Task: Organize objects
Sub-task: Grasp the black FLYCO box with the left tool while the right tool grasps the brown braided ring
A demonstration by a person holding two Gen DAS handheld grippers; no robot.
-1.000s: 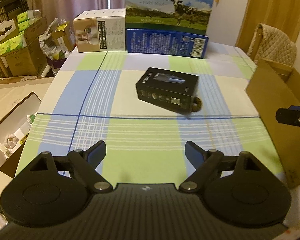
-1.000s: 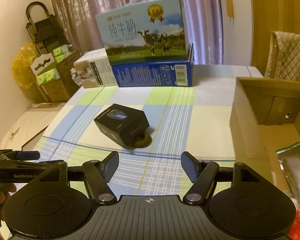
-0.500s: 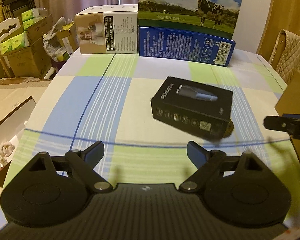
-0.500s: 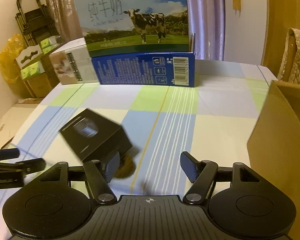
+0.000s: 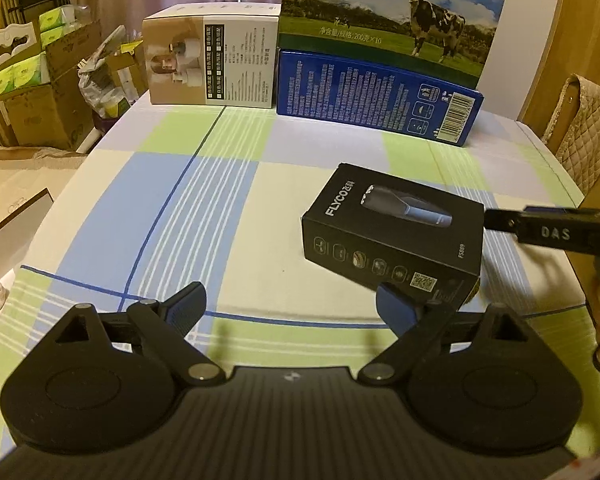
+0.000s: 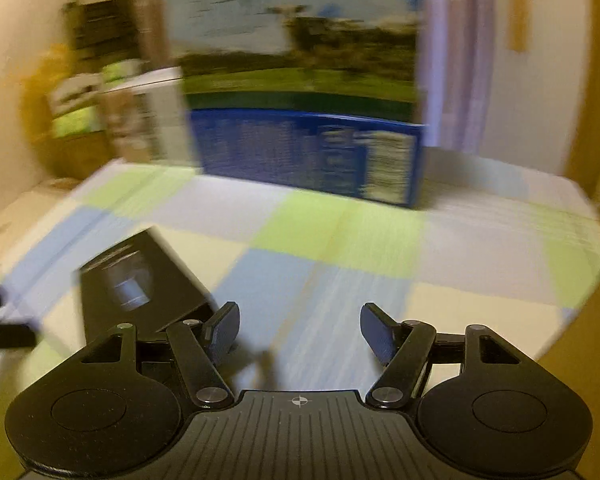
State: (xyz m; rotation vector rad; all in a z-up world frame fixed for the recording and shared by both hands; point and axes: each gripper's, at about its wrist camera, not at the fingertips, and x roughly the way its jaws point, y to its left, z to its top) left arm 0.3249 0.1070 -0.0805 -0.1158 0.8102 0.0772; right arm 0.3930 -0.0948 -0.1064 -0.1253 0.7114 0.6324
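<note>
A black FLYCO box [image 5: 392, 228] lies flat on the checked tablecloth [image 5: 204, 208]. My left gripper [image 5: 292, 306] hovers just short of it with its jaws opening. Nothing is between them, and its right finger [image 5: 396, 312] sits under the box's near corner. A finger of my right gripper [image 5: 540, 230] reaches in beside the box's right end. The right wrist view is blurred. There my right gripper [image 6: 300, 330] is open and empty, and the black box [image 6: 140, 288] lies just left of its left finger [image 6: 224, 328].
A tall milk carton case [image 5: 380, 12], a blue box [image 5: 376, 96] and a beige box [image 5: 212, 60] line the table's far edge. A padded chair [image 5: 588, 128] stands at the right. A cardboard box wall [image 6: 588, 340] is close on the right. Stacked cartons [image 5: 40, 92] fill the floor at the left.
Both grippers have come forward and down to the black box, which now looms large. The left jaws have widened a little. In the right view the box has slid left of the fingers.
</note>
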